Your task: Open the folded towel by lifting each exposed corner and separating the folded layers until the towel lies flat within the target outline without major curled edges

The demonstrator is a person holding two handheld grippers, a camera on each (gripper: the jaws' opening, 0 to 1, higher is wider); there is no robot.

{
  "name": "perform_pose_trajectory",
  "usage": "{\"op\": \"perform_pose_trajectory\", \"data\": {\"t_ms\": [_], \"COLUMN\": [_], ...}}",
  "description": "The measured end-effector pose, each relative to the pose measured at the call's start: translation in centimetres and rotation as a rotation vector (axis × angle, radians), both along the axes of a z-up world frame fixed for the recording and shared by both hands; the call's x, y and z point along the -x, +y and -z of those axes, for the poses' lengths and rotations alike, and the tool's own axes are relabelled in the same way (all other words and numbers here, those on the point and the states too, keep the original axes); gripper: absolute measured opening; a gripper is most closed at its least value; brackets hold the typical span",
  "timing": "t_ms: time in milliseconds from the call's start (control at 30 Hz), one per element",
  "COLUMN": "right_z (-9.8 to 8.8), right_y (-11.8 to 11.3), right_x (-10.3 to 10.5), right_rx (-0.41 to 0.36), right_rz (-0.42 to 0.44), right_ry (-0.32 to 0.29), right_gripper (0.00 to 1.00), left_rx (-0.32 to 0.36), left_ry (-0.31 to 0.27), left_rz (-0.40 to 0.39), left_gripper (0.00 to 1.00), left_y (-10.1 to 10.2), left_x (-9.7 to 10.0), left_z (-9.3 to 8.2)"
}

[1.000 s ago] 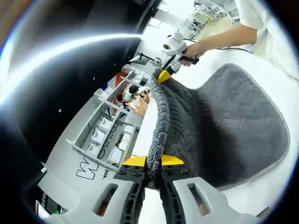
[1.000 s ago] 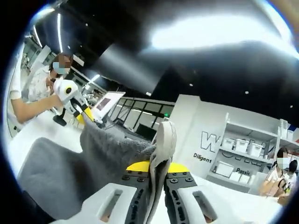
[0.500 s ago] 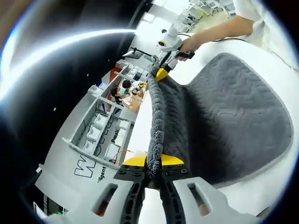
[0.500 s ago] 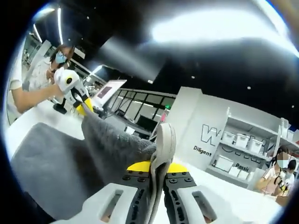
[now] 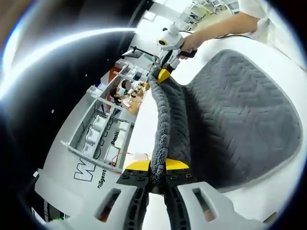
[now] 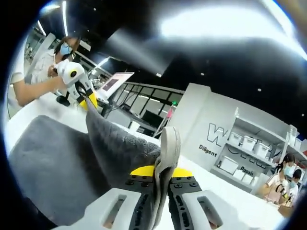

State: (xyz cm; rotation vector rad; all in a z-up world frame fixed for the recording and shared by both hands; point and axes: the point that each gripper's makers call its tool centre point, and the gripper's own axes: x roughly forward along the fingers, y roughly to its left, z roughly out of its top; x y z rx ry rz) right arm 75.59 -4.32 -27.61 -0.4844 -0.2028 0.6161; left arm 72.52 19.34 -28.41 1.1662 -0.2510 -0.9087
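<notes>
While stretched between both tools, spreads dark grey and herringbone-patterned across a white tabletop (image 5: 268, 191), with most of the towel (image 5: 230, 120) lying on that surface and one long edge raised off it. Runs as a thick fuzzy ridge from one clamped corner to the other along that lifted edge. Shows again in the right gripper view as the same towel (image 6: 57, 163), draping down from the raised edge onto the white tabletop (image 6: 29, 115).

Behind, a pale wall with lettering and shelves (image 5: 103, 136) holding white boxes; people seated far off, small and blurred.

Left hand-held gripper (image 5: 157, 167) clenched on the near corner of the towel, yellow tips pressing the fabric from both sides. Seen across the towel in the right gripper view, same left hand-held gripper (image 6: 90, 101), held by a person's hand.

Right hand-held gripper (image 6: 160, 168) likewise clamped on its corner, cloth standing up between the yellow tips. Far end in the left gripper view: right hand-held gripper (image 5: 163, 75), gripped by a hand (image 5: 189, 42).
</notes>
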Motion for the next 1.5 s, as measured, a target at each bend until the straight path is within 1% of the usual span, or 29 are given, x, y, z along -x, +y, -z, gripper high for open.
{"op": "perform_pose_trajectory", "data": {"t_ms": [233,267,367,400,467,500,533,600,633,667,733,767,800,833,900,933,967,1000,1033,1067,1100,1133,1167,1267,1300,1333,1367,1433,1500], "right_z": [0.8,1.1,1.6,1.7,2.3,2.5,3.1,3.6,3.7,3.9,4.2,4.9,5.3,6.0,7.5,8.7,9.1,9.3,9.0,8.8,9.0,9.1,9.1,9.6,9.7,9.8,9.9,9.8,9.9], "right_y": [0.0,0.0,0.0,0.0,0.1,0.1,0.2,0.2,0.3,0.3,0.4,0.3,0.0,0.1,0.3,0.3,0.3,0.7,0.8,0.7,0.7,0.7,0.7,0.9,0.9,1.0,1.0,0.9,1.0], "right_x": [-0.2,-0.3,-0.4,-0.4,-0.4,-0.5,-0.5,-0.8,-0.9,-0.8,-0.8,-0.8,-0.9,-0.8,-0.8,-0.9,-0.8,-0.8,-0.7,-0.7,-0.6,-0.5,-0.5,-0.2,-0.2,-0.2,-0.1,-0.1,0.0], "right_rx": [0.057,0.076,0.114,0.119,0.157,0.168,0.211,0.272,0.278,0.289,0.301,0.343,0.387,0.453,0.612,0.695,0.713,0.704,0.686,0.646,0.612,0.623,0.622,0.582,0.598,0.593,0.560,0.523,0.547], "right_rz": [0.021,0.026,0.038,0.040,0.050,0.052,0.060,0.066,0.069,0.073,0.073,0.087,0.108,0.115,0.108,0.105,0.104,0.107,0.116,0.131,0.135,0.128,0.128,0.121,0.112,0.107,0.108,0.114,0.118], "right_ry": [0.004,0.002,0.005,0.006,0.011,0.014,0.020,0.015,0.015,0.016,0.022,0.029,0.029,0.021,-0.010,-0.003,0.001,-0.001,0.002,0.029,0.050,0.051,0.053,0.095,0.082,0.086,0.102,0.124,0.110], "right_gripper": [0.02,0.02,0.02,0.02,0.02,0.02,0.02,0.01,0.01,0.01,0.01,0.01,0.01,0.01,0.00,0.00,0.00,0.00,0.00,0.00,0.00,0.00,0.00,0.00,0.00,0.00,0.00,0.00,0.00], "left_rx": [0.003,0.002,0.004,0.005,-0.002,-0.011,-0.027,-0.045,-0.057,-0.085,-0.117,-0.133,-0.152,-0.183,-0.232,-0.237,-0.230,-0.226,-0.212,-0.143,-0.089,-0.058,-0.059,-0.054,-0.049,0.012,0.040,0.069,0.076], "left_ry": [-0.004,-0.006,-0.011,-0.013,-0.009,-0.010,-0.006,0.009,0.015,0.013,-0.001,-0.003,-0.007,-0.022,-0.072,-0.078,-0.072,-0.063,-0.048,0.028,0.091,0.138,0.136,0.130,0.133,0.193,0.217,0.239,0.245], "left_rz": [0.000,-0.002,0.002,0.004,0.004,-0.003,-0.003,-0.006,-0.010,-0.014,-0.011,-0.007,-0.025,-0.044,-0.028,-0.019,-0.021,-0.014,-0.022,-0.089,-0.125,-0.124,-0.116,-0.116,-0.114,-0.132,-0.138,-0.129,-0.125], "left_gripper": [0.08,0.08,0.08,0.08,0.08,0.08,0.08,0.08,0.08,0.08,0.08,0.08,0.08,0.08,0.07,0.07,0.07,0.07,0.07,0.07,0.07,0.07,0.07,0.06,0.06,0.05,0.05,0.05,0.05], "left_y": [-0.4,-0.5,-0.7,-0.8,-0.7,-0.7,-0.7,-0.8,-0.7,-0.8,-0.9,-1.0,-0.8,-0.6,-0.8,-1.0,-1.1,-1.3,-1.3,-1.0,-0.9,-1.3,-1.4,-1.2,-1.2,-1.2,-1.2,-1.1,-0.9], "left_x": [-0.3,-0.3,-0.5,-0.7,-1.0,-0.9,-0.9,-1.2,-1.3,-1.3,-1.1,-1.1,-1.2,-1.4,-1.4,-1.2,-1.2,-1.1,-1.2,-1.6,-1.8,-2.4,-2.5,-2.7,-2.7,-2.7,-2.8,-2.9,-2.9], "left_z": [0.3,0.4,0.7,1.0,1.6,2.1,2.9,3.8,4.0,4.5,5.0,5.5,5.8,6.1,6.6,7.1,7.2,7.4,7.5,7.8,8.1,8.6,8.8,9.1,9.0,9.2,9.2,9.1,9.1]}}
